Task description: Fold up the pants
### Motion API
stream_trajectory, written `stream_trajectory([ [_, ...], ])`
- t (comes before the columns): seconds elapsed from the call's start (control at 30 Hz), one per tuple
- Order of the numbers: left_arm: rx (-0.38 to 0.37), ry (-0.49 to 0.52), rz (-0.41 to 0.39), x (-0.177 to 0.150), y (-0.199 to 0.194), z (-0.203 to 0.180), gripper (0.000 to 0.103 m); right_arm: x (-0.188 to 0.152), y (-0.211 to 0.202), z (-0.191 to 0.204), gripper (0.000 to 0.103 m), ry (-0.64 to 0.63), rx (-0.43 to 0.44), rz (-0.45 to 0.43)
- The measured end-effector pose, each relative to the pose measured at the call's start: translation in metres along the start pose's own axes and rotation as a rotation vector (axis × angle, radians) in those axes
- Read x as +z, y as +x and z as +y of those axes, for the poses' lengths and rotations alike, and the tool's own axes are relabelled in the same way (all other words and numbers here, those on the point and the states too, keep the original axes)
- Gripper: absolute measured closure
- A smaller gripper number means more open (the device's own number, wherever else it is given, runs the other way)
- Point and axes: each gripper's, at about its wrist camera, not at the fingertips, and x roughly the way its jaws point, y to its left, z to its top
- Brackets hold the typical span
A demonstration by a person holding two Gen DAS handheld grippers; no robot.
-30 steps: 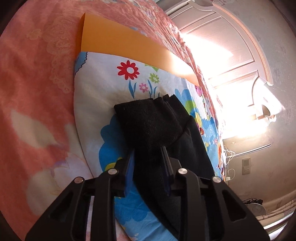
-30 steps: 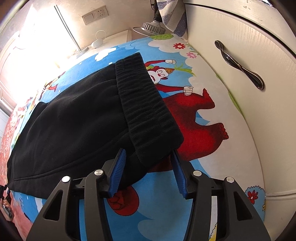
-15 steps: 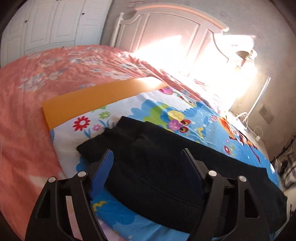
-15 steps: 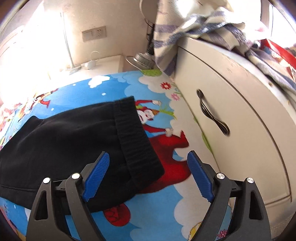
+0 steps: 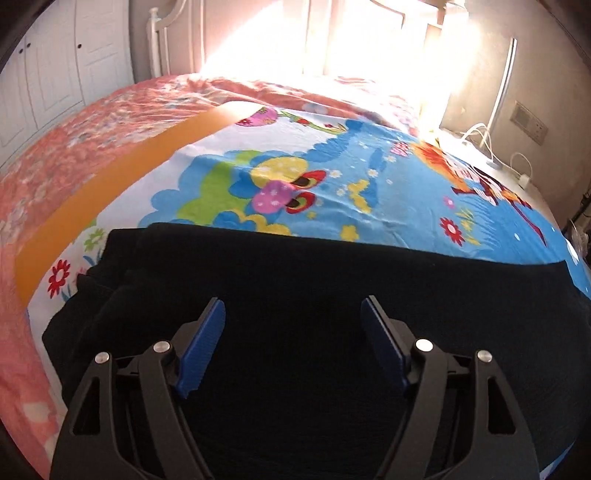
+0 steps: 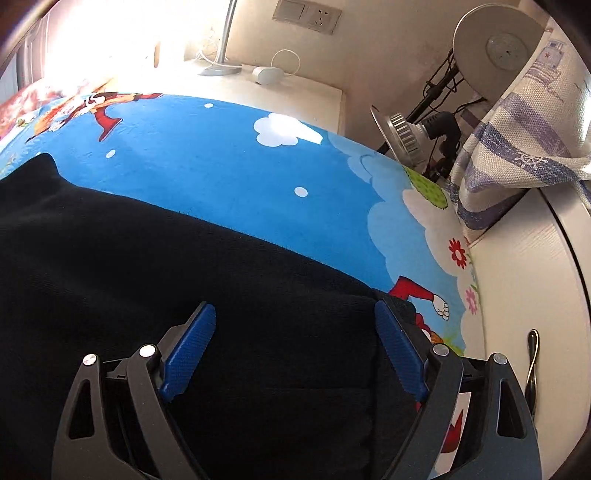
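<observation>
Left wrist view: no writing can be read. The left claw [image 5: 293, 317] stands wide open above the black pants [image 5: 314, 295] and holds nothing; whether it touches the cloth is hard to tell. The pants lie flat on the cartoon sheet [image 5: 332, 177], with an orange strip [image 5: 110, 184] at 10 o'clock.

Right wrist view: the right claw [image 6: 295, 325] is also wide open and empty, over the pants' end. A striped towel [image 6: 517, 147] hangs at 2 o'clock.

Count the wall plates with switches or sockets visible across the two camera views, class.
2. One wall plate sits at the right edge of the left wrist view; another is at the top of the right wrist view. They may be the same plate.
</observation>
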Motion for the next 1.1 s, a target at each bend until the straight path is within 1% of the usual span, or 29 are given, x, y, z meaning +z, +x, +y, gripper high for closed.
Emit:
stream_trajectory([
  [0.03, -0.006, -0.04, -0.002, 0.003, -0.003, 0.011, 0.035, -0.001, -0.001, 0.005, 0.019, -0.012, -0.024, -0.016],
  [0.07, -0.04, -0.069, 0.002, 0.005, -0.004, 0.018, 0.049, -0.003, -0.001, 0.01, 0.017, -0.023, -0.053, -0.034],
  [0.1, -0.088, -0.079, 0.009, 0.007, -0.003, 0.021, 0.052, -0.003, -0.001, 0.013, 0.015, -0.03, -0.077, -0.047],
  [0.13, -0.111, -0.068, 0.018, 0.009, -0.002, 0.018, 0.052, -0.002, 0.0, 0.013, 0.015, -0.032, -0.086, -0.05],
  [0.2, -0.115, -0.06, 0.072, 0.013, 0.015, 0.015, 0.054, -0.002, 0.0, 0.011, 0.014, -0.019, -0.074, -0.049],
  [0.23, -0.059, -0.07, 0.109, 0.017, 0.029, 0.02, 0.054, -0.002, 0.001, 0.009, 0.014, -0.01, -0.063, -0.049],
  [0.27, 0.023, -0.093, 0.125, 0.021, 0.04, 0.031, 0.061, -0.002, 0.0, 0.009, 0.014, -0.006, -0.058, -0.049],
  [0.3, 0.058, -0.142, 0.115, 0.027, 0.043, 0.046, 0.075, -0.002, 0.0, 0.009, 0.014, -0.006, -0.059, -0.051],
  [0.33, 0.062, -0.207, 0.11, 0.033, 0.04, 0.059, 0.081, -0.003, 0.0, 0.01, 0.014, -0.008, -0.063, -0.053],
  [0.37, 0.062, -0.251, 0.087, 0.036, 0.031, 0.066, 0.083, -0.003, -0.001, 0.011, 0.014, -0.008, -0.067, -0.056],
  [0.4, 0.067, -0.245, 0.041, 0.039, 0.018, 0.062, 0.08, -0.003, -0.001, 0.012, 0.014, -0.009, -0.073, -0.06],
  [0.43, 0.062, -0.202, 0.003, 0.039, 0.004, 0.051, 0.079, -0.003, -0.001, 0.013, 0.014, -0.009, -0.078, -0.064],
  [0.47, 0.023, -0.153, -0.012, 0.036, -0.007, 0.036, 0.076, -0.004, -0.002, 0.013, 0.014, -0.01, -0.084, -0.067],
  [0.5, -0.041, -0.122, -0.02, 0.029, -0.018, 0.02, 0.075, -0.003, -0.002, 0.014, 0.014, -0.011, -0.086, -0.068],
  [0.53, -0.084, -0.108, -0.034, 0.02, -0.029, 0.005, 0.072, -0.003, -0.002, 0.012, 0.014, -0.008, -0.077, -0.067],
  [0.57, -0.112, -0.096, -0.045, 0.009, -0.04, -0.01, 0.059, -0.003, -0.004, 0.008, 0.014, 0.006, -0.045, -0.072],
  [0.6, -0.149, -0.078, -0.05, -0.004, -0.048, -0.026, 0.052, -0.004, -0.01, 0.001, 0.014, 0.039, 0.01, -0.08],
  [0.63, -0.188, -0.053, -0.048, -0.018, -0.054, -0.042, 0.052, -0.005, -0.019, -0.012, 0.014, 0.093, 0.076, -0.091],
  [0.67, -0.222, -0.023, -0.041, -0.032, -0.059, -0.057, 0.052, -0.008, -0.031, -0.027, 0.014, 0.161, 0.111, -0.105],
  [0.7, -0.249, 0.006, -0.034, -0.046, -0.063, -0.07, 0.051, -0.013, -0.041, -0.044, 0.013, 0.221, 0.133, -0.12],
  [0.77, -0.282, 0.042, -0.02, -0.071, -0.065, -0.089, 0.05, -0.025, -0.057, -0.076, 0.012, 0.311, 0.183, -0.113],
  [0.8, -0.282, 0.064, -0.019, -0.079, -0.064, -0.096, 0.05, -0.033, -0.064, -0.091, 0.012, 0.355, 0.199, -0.107],
  [0.87, -0.236, 0.101, -0.001, -0.091, -0.054, -0.101, 0.047, -0.052, -0.073, -0.115, 0.012, 0.426, 0.202, -0.088],
  [0.9, -0.21, 0.109, 0.007, -0.095, -0.048, -0.099, 0.048, -0.061, -0.076, -0.122, 0.012, 0.44, 0.201, -0.07],
  [0.93, -0.201, 0.127, -0.01, -0.097, -0.047, -0.099, 0.049, -0.07, -0.078, -0.126, 0.012, 0.44, 0.203, -0.056],
  [0.97, -0.193, 0.134, -0.007, -0.097, -0.047, -0.099, 0.049, -0.079, -0.08, -0.127, 0.012, 0.435, 0.207, -0.048],
  [1.03, -0.188, 0.099, 0.006, -0.094, -0.048, -0.098, 0.047, -0.094, -0.076, -0.128, 0.012, 0.439, 0.218, -0.032],
  [1.07, -0.2, 0.08, 0.013, -0.092, -0.047, -0.097, 0.042, -0.1, -0.071, -0.128, 0.012, 0.453, 0.24, -0.017],
  [1.1, -0.197, 0.07, 0.016, -0.092, -0.047, -0.098, 0.04, -0.105, -0.065, -0.128, 0.012, 0.473, 0.267, 0.001],
])
